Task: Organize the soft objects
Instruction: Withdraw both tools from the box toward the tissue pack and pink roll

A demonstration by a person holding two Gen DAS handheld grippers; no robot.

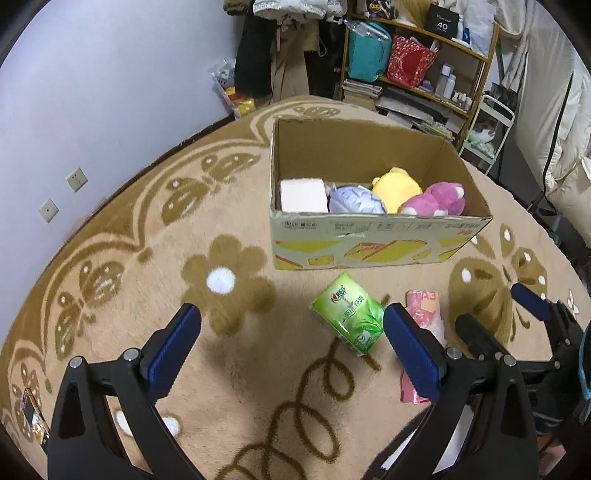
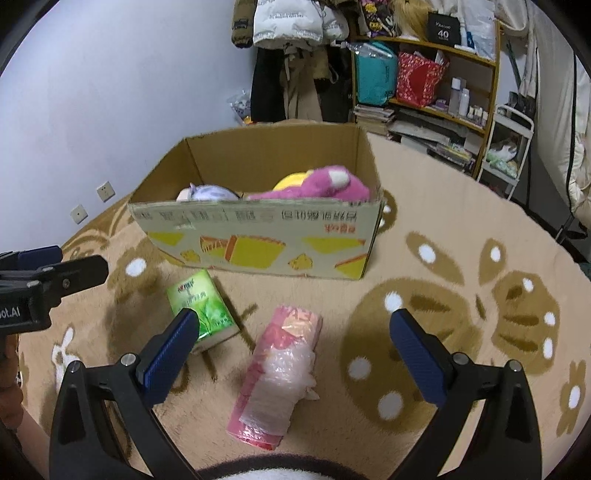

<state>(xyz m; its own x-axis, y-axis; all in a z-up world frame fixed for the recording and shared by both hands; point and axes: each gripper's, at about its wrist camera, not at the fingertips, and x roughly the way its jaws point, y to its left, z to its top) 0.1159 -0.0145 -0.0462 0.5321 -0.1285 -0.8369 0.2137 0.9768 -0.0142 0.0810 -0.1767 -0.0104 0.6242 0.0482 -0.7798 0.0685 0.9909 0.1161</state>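
An open cardboard box stands on the carpet and holds a white block, a lavender plush, a yellow plush and a pink plush. A green tissue pack and a pink plastic-wrapped roll lie in front of the box. My left gripper is open and empty above the carpet, left of the tissue pack. My right gripper is open and empty, hovering over the pink roll.
A patterned beige and brown carpet covers the floor. A shelf with bags and bottles, hanging coats and a white cart stand behind the box. The wall is to the left.
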